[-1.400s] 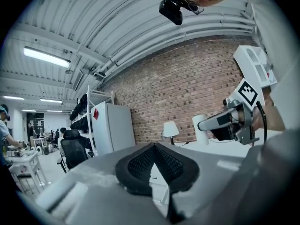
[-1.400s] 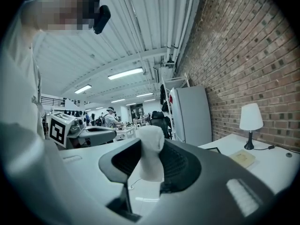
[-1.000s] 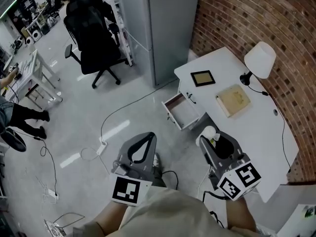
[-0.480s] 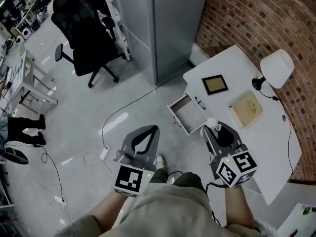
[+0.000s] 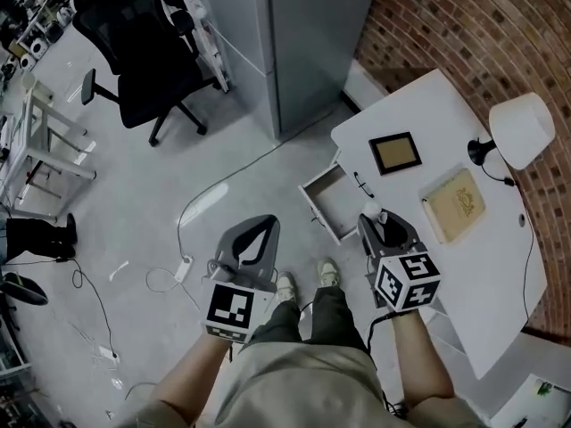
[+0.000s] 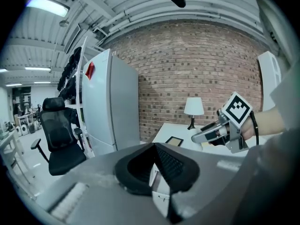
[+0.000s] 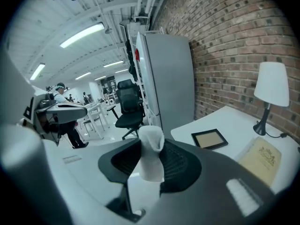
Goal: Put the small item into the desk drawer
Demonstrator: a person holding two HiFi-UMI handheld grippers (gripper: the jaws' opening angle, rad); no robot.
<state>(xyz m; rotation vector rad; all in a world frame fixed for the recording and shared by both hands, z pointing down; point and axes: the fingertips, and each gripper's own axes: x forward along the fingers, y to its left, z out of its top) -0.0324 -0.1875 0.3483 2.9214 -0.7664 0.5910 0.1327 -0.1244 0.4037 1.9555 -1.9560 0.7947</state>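
Note:
A small white item (image 5: 371, 211) (image 7: 150, 153) stands upright between the jaws of my right gripper (image 5: 372, 220) (image 7: 151, 164), which is shut on it. That gripper hovers over the desk's front edge, just right of the open, empty-looking desk drawer (image 5: 328, 200). The drawer juts out from the white desk (image 5: 451, 270) toward the floor. My left gripper (image 5: 258, 235) (image 6: 154, 149) is over the floor to the drawer's left, its tips together and nothing in them. The left gripper view also catches the right gripper (image 6: 213, 132) by the desk.
On the desk lie a framed picture (image 5: 395, 152) (image 7: 209, 138), a tan book (image 5: 458, 205) and a white lamp (image 5: 522, 132). A tall grey cabinet (image 5: 303, 34) stands behind the drawer. A black office chair (image 5: 134, 43) and a floor cable (image 5: 192, 221) are to the left.
The person has stepped closer to the desk. The right gripper with the white item now sits nearer the open drawer. Both grippers kept their jaw states.

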